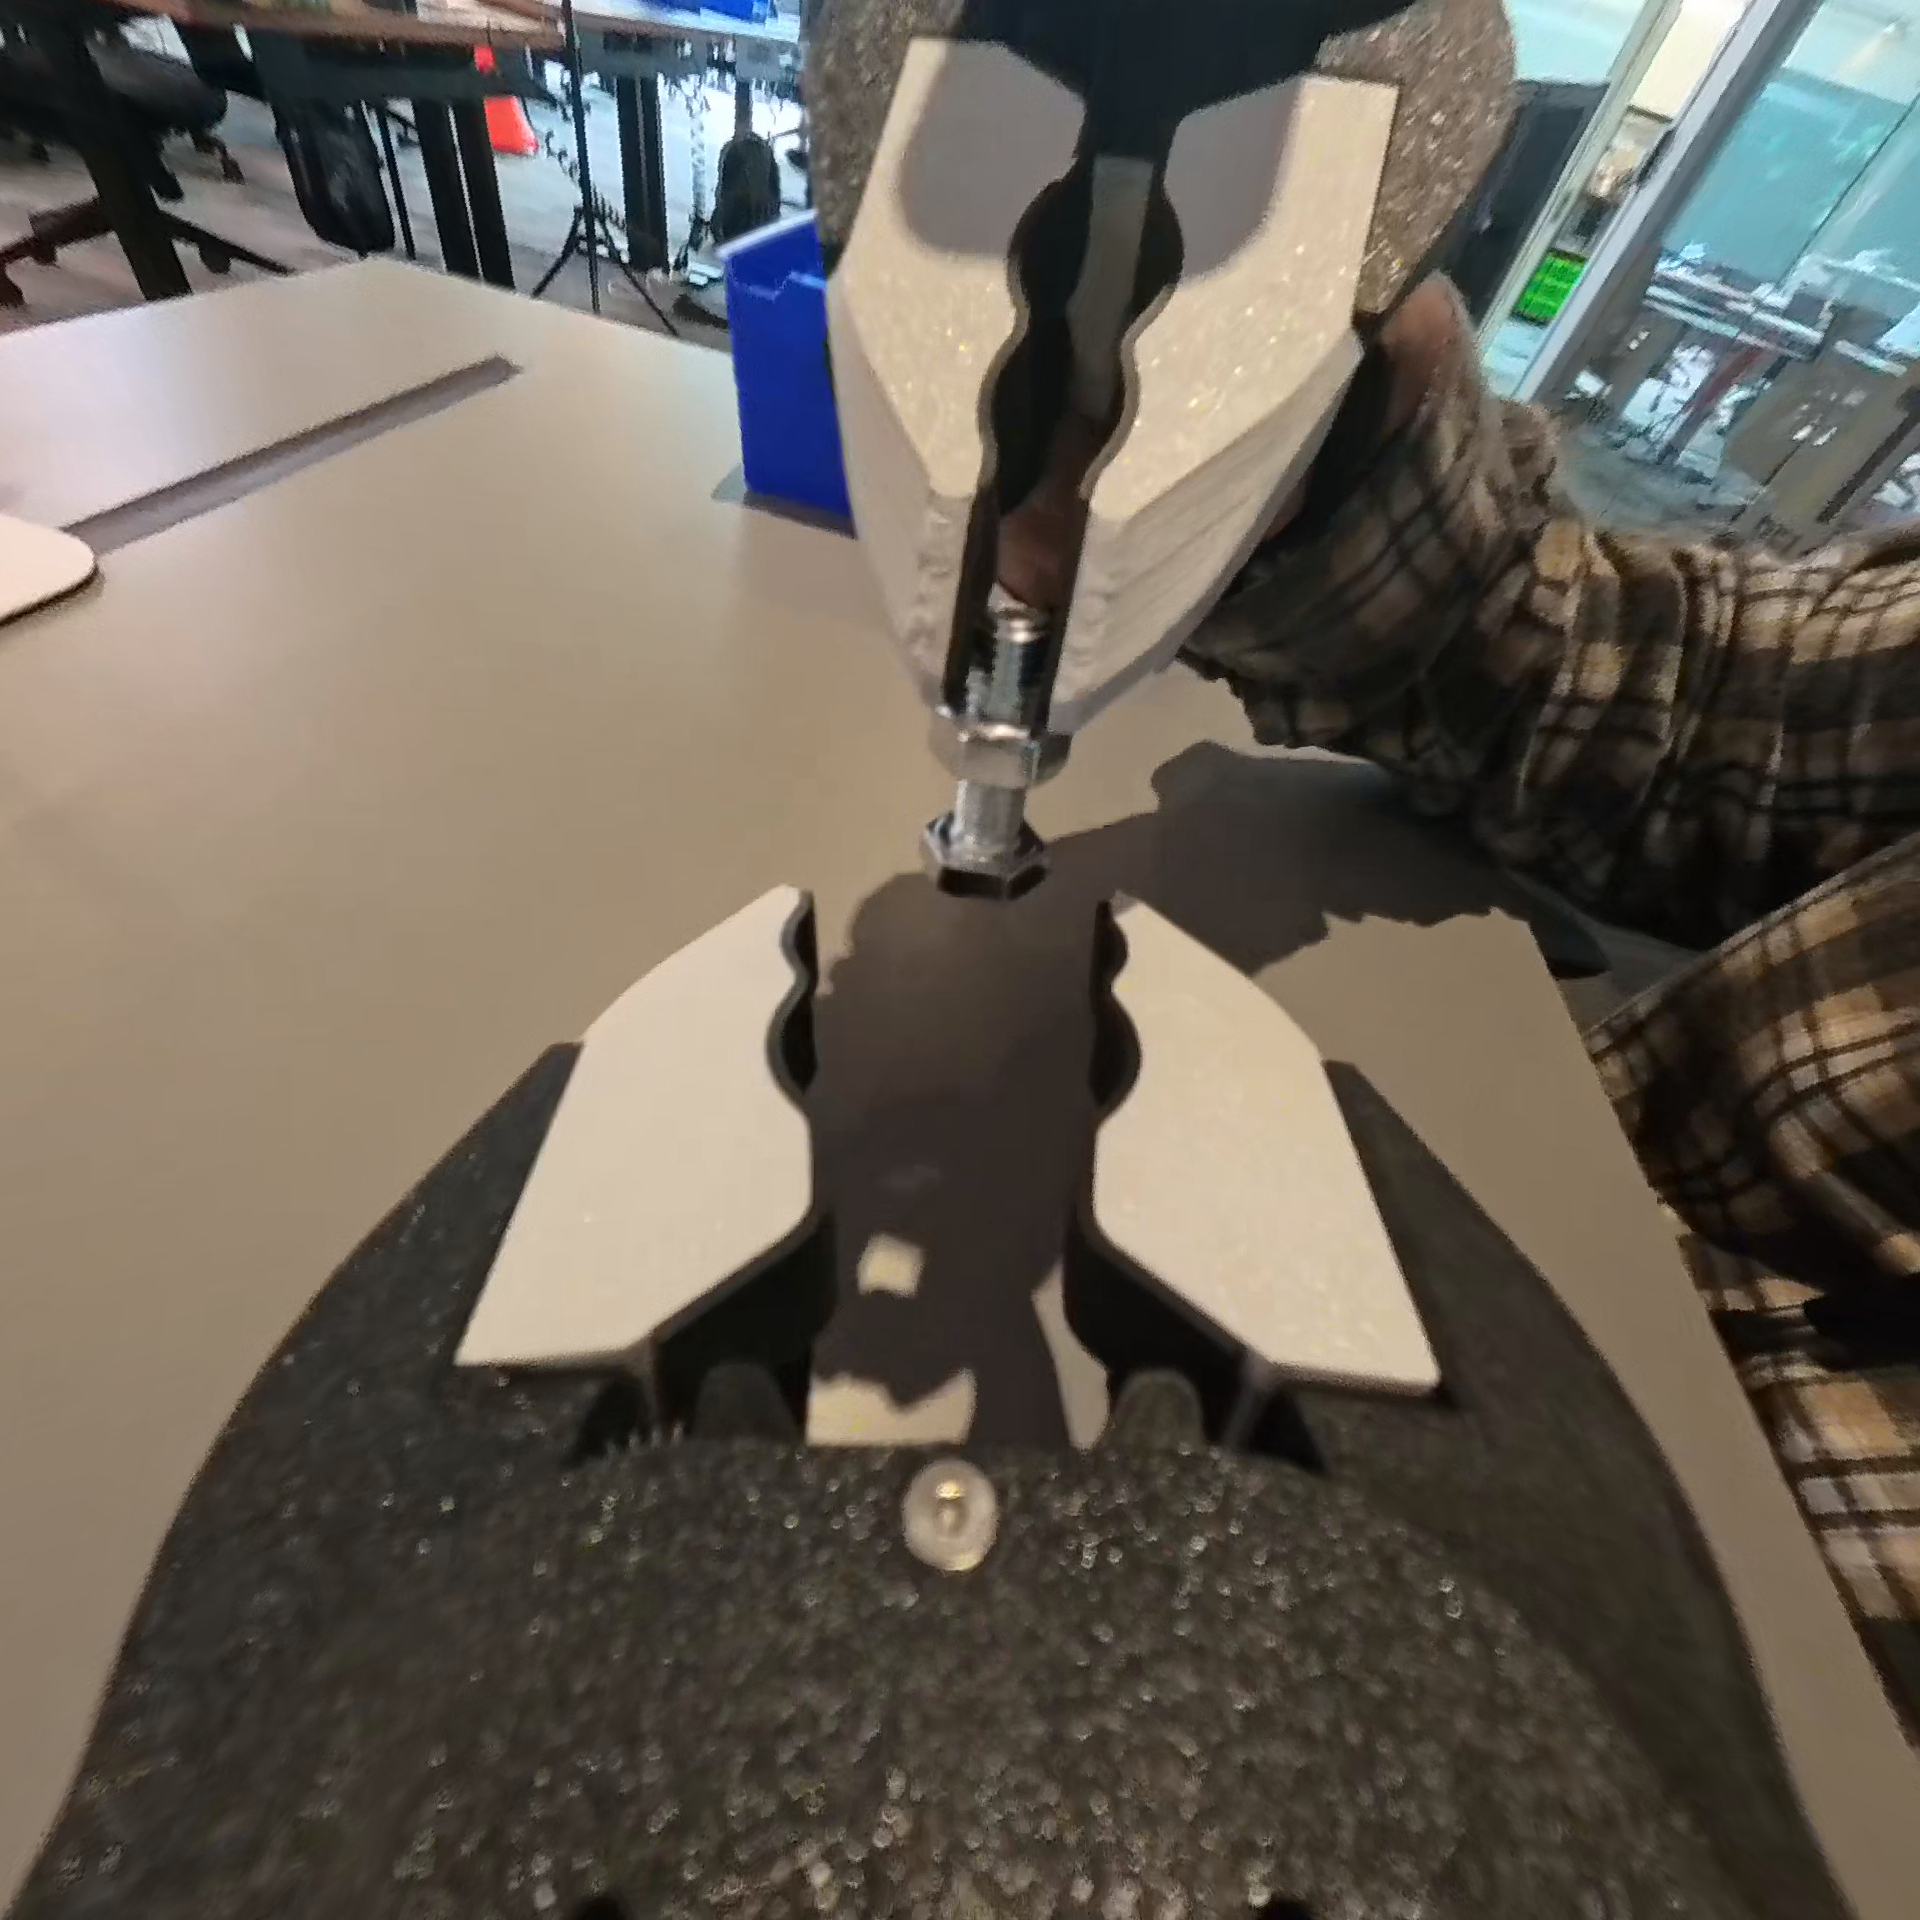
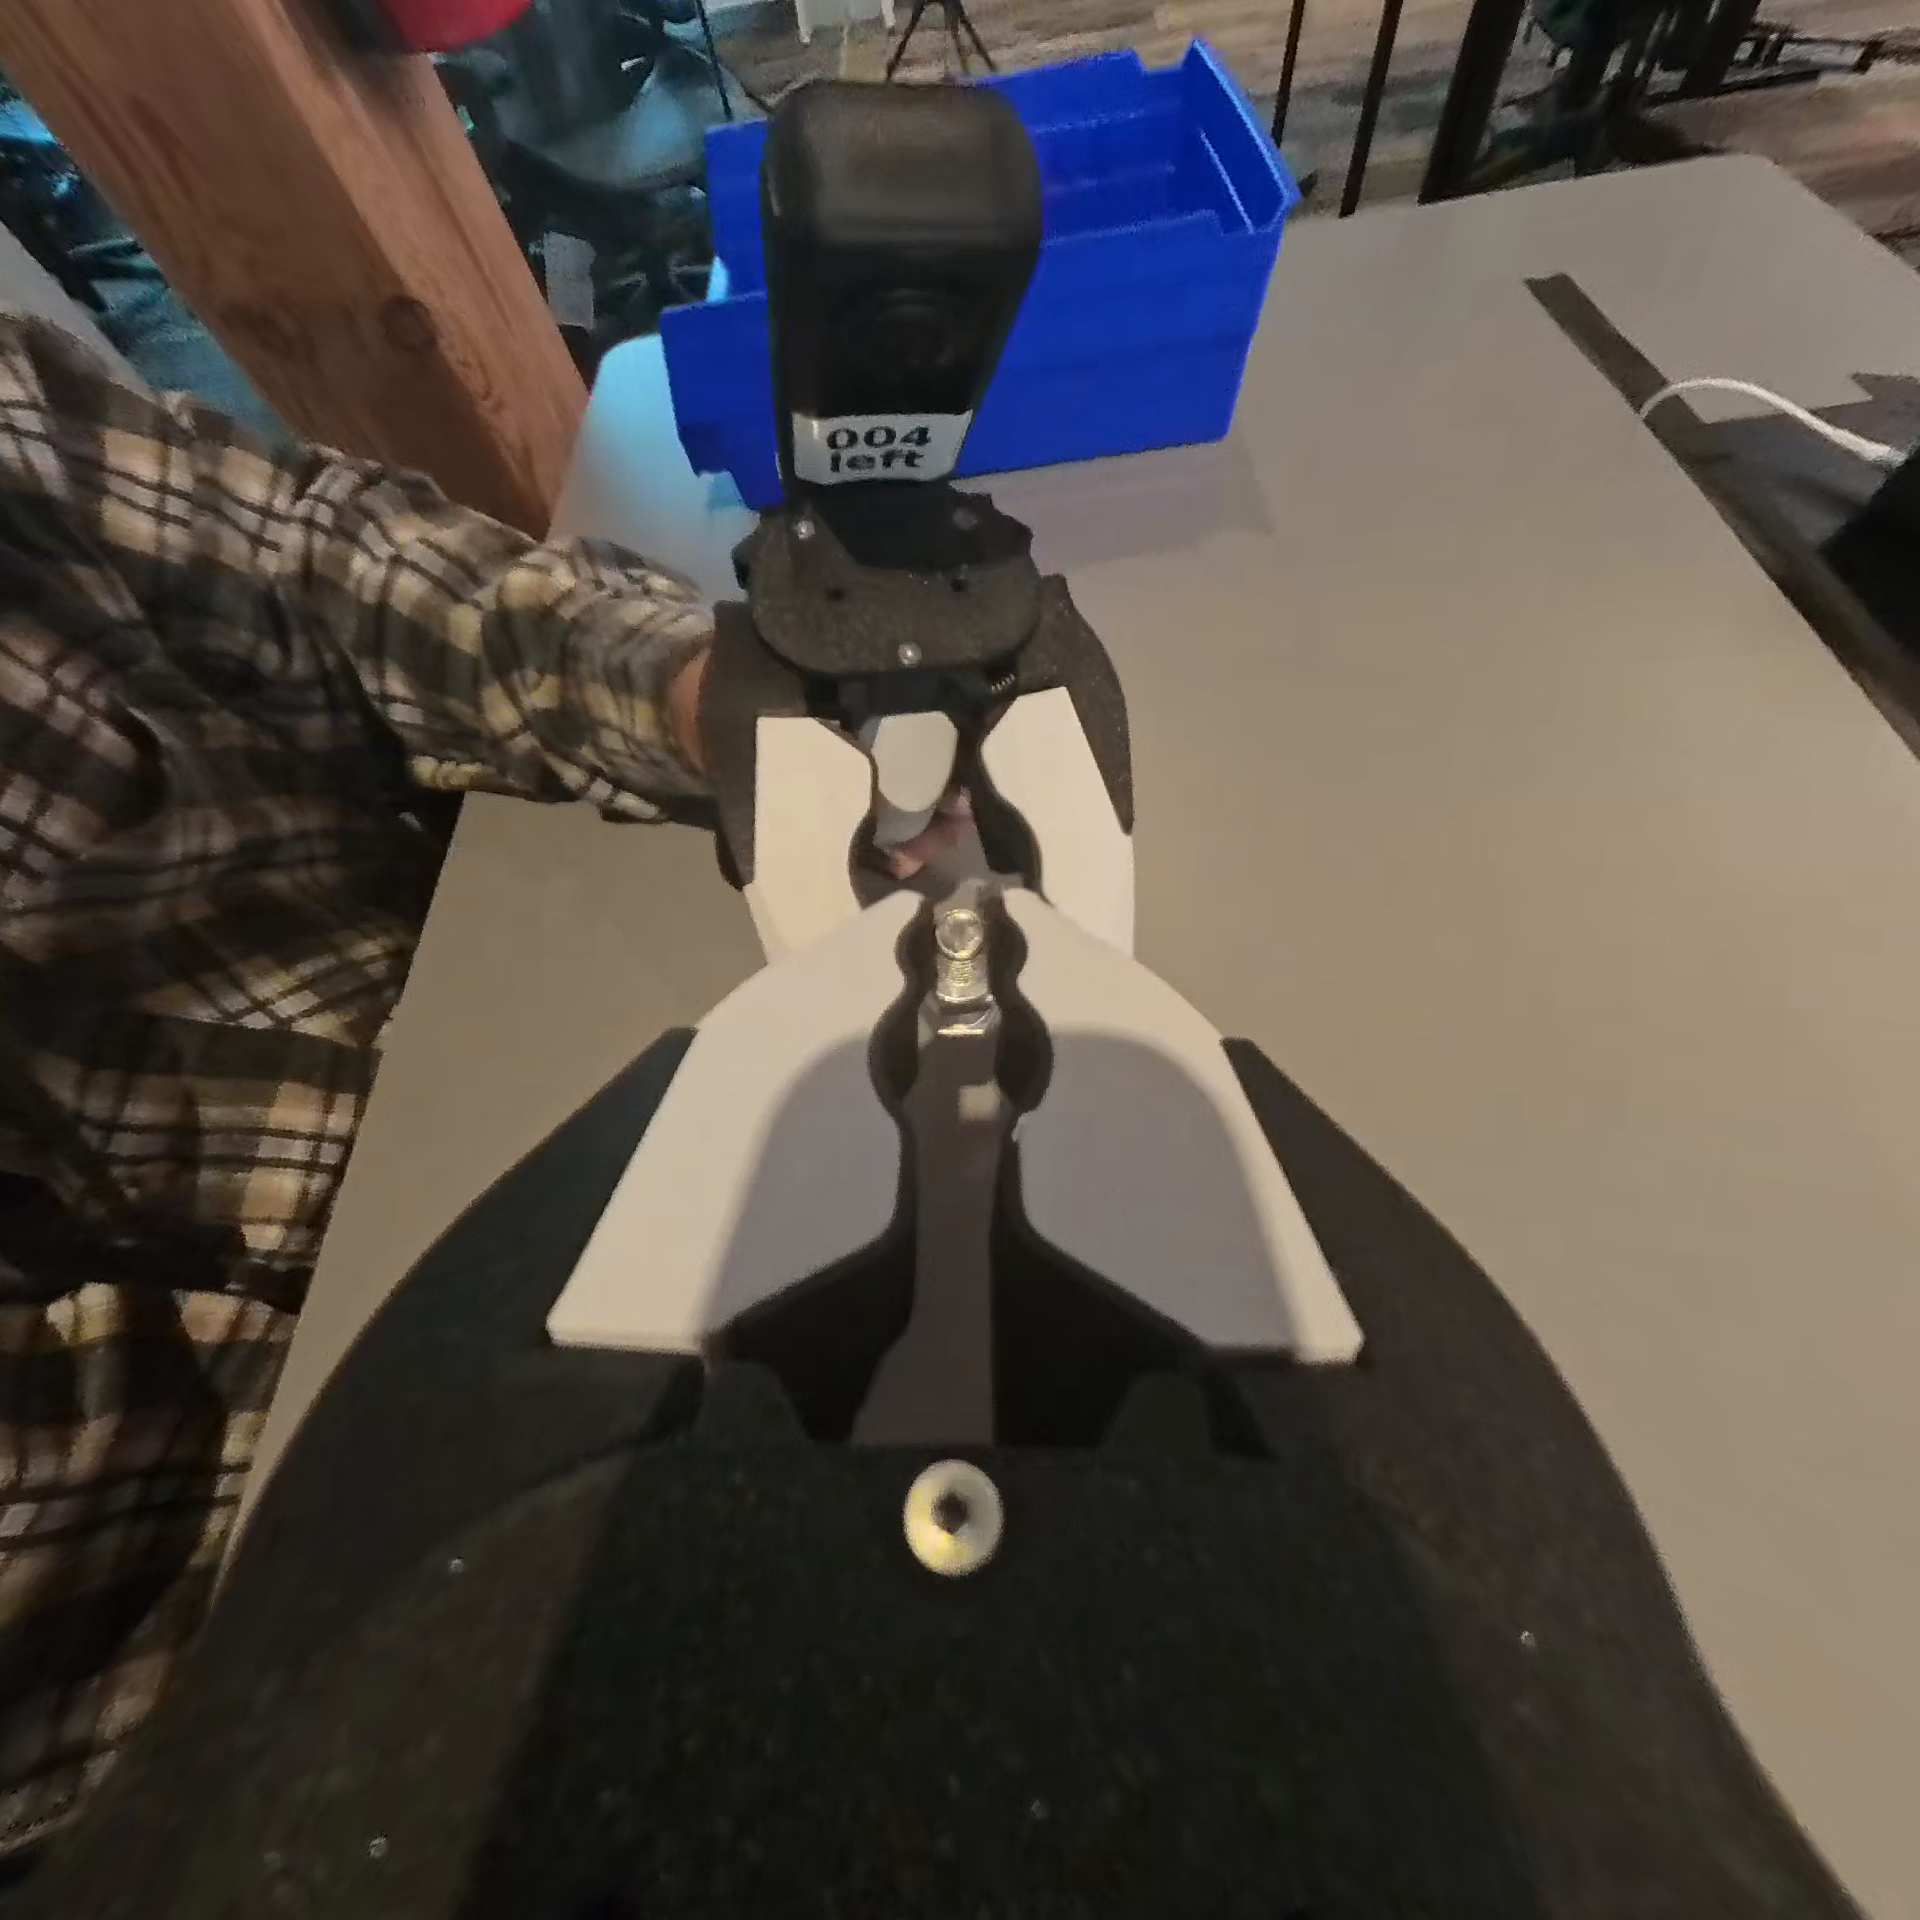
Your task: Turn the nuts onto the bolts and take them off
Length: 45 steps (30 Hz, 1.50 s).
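A silver bolt (image 1: 985, 821) is held above the grey table (image 1: 416, 727) by my right gripper (image 1: 1003, 707), which comes down from the top of the left wrist view and is shut on the bolt's threaded shank. A hex nut (image 1: 1000, 744) sits on the thread right at the right gripper's tips. The bolt's hex head points at my left gripper (image 1: 956, 914). The left gripper is open and empty, its tips just short of the head. In the right wrist view my right gripper (image 2: 961, 935) grips the bolt (image 2: 961, 961), and the open left gripper (image 2: 940, 883) faces it.
A blue plastic bin (image 2: 1143, 260) stands at the table's far edge, also seen in the left wrist view (image 1: 779, 364). A wooden post (image 2: 312, 208) rises beside it. A dark slot (image 1: 312, 447) and a white cable (image 2: 1766, 416) cross the table. Plaid sleeves (image 1: 1558, 675) hold the grippers. About 5 cm separates my left fingertips from my right.
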Tool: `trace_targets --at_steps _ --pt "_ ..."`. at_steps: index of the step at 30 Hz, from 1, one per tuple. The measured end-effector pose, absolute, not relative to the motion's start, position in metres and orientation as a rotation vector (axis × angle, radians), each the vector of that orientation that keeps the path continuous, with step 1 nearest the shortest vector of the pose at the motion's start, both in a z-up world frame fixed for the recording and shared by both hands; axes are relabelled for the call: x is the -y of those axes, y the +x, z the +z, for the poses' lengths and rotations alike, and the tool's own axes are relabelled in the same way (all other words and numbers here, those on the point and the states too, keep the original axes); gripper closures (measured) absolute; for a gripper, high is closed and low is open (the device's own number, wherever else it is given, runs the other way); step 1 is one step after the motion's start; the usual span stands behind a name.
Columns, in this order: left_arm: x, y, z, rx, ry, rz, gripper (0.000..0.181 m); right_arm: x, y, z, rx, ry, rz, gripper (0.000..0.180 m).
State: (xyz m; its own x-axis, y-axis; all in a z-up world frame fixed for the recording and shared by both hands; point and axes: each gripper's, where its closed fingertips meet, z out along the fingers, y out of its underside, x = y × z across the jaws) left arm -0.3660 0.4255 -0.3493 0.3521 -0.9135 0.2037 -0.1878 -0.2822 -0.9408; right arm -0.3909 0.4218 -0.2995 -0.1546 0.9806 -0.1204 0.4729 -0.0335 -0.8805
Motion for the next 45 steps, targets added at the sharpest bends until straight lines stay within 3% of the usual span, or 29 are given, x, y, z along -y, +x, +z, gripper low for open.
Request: trace_targets --at_steps 22,38,45 --pt "-0.416 -0.361 -0.329 -0.972 -1.604 -1.051 0.164 -0.410 -0.403 -0.292 1.723 -1.482 1.206 0.171" --pt "-0.419 -0.363 -0.328 -0.970 -1.606 -0.979 0.165 -0.410 -0.405 -0.291 1.723 -1.440 1.203 0.171" --pt "-0.429 -0.377 -0.316 -0.798 -1.591 -1.072 0.166 -0.438 -0.406 -0.254 1.339 -1.309 1.297 0.113"
